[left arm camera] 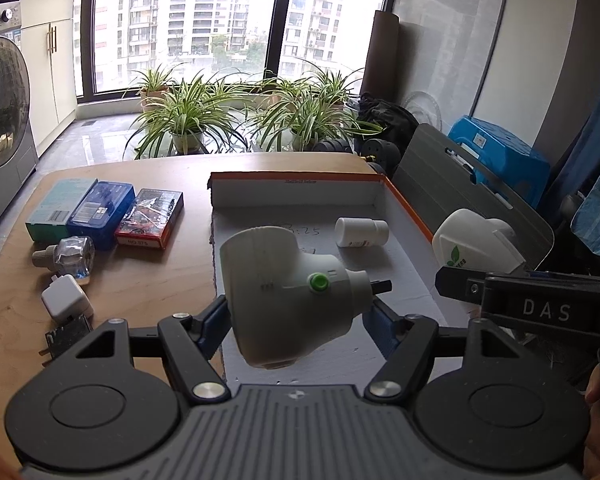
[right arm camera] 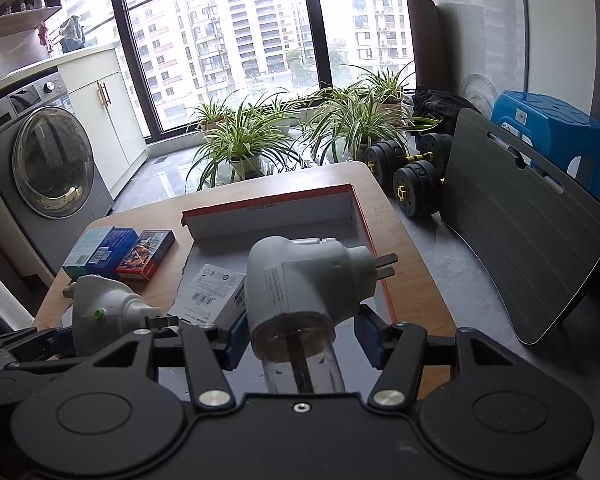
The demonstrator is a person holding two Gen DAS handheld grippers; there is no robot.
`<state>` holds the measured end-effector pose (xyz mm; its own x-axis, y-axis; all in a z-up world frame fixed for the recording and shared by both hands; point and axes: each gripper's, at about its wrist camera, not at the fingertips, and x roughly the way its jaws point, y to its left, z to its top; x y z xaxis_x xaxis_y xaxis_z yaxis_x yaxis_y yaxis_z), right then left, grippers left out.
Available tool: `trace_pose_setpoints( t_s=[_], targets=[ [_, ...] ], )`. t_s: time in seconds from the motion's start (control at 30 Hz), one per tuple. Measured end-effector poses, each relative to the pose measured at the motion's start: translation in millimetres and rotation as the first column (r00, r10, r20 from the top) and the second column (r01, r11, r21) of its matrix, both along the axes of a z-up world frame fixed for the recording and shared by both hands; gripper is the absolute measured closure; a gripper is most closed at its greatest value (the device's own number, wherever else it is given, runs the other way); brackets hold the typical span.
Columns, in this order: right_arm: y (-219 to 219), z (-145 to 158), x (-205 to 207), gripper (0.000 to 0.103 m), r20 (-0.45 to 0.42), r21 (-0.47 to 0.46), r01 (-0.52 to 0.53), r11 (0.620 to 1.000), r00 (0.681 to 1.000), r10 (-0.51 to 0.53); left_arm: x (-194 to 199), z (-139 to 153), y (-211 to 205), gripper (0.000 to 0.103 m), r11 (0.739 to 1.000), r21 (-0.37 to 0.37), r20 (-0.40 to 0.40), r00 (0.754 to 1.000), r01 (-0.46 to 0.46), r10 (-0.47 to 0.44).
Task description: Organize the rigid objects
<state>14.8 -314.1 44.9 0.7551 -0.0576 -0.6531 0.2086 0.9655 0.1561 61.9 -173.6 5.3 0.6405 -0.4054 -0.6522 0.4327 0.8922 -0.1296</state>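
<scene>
Both grippers pinch plug-in diffusers above the orange-rimmed box [left arm camera: 396, 196]: left gripper [left arm camera: 296, 320] one with a green button [left arm camera: 288, 292], right gripper [right arm camera: 300, 338] another [right arm camera: 300, 284].

The left gripper [left arm camera: 296, 320] holds a white plug-in device with a green button [left arm camera: 288, 292] between its blue pads, above the orange-rimmed box [left arm camera: 404, 200]. A white bottle [left arm camera: 360, 232] lies on its side in the box. On the wooden table [left arm camera: 140, 280], left of the box, lie three small cartons [left arm camera: 104, 216], a clear refill bottle [left arm camera: 66, 258] and a white charger [left arm camera: 66, 302]. The right gripper [left arm camera: 480, 280] holds a second white device [left arm camera: 476, 246] at the box's right edge.
</scene>
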Motion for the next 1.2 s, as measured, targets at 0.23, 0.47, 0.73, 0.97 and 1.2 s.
trace_pose_setpoints(
  t_s=[0.23, 0.47, 0.73, 0.97, 1.2],
  targets=[
    [0.7, -0.1, 1.1, 0.035, -0.002, -0.001, -0.001, 1.0, 1.0, 0.001, 1.2, -0.3, 0.7, 0.03, 1.0, -0.001, -0.003, 1.0, -0.003, 0.003],
    [1.0, -0.2, 1.4, 0.035, -0.004, 0.001, -0.001, 1.0, 1.0, 0.001, 2.5, -0.9, 1.7, 0.03, 1.0, -0.002, -0.006, 1.0, -0.004, 0.004],
    [2.1, -2.6, 3.5, 0.035, -0.01, 0.001, -0.001, 1.0, 1.0, 0.001, 3.7, -3.2, 1.1, 0.03, 1.0, 0.002, -0.013, 1.0, -0.007, 0.007],
    [1.4, -5.6, 4.2, 0.035, -0.015, 0.0, -0.001, 1.0, 1.0, 0.001, 3.6, -5.3, -1.3, 0.03, 1.0, 0.005, -0.016, 1.0, -0.003, 0.003],
    [0.0, -6.9, 3.6, 0.035, -0.014, 0.0, 0.0, 1.0, 1.0, 0.0, 3.6, -5.9, -2.7, 0.03, 1.0, 0.006, -0.017, 1.0, -0.001, 0.001]
  ],
)
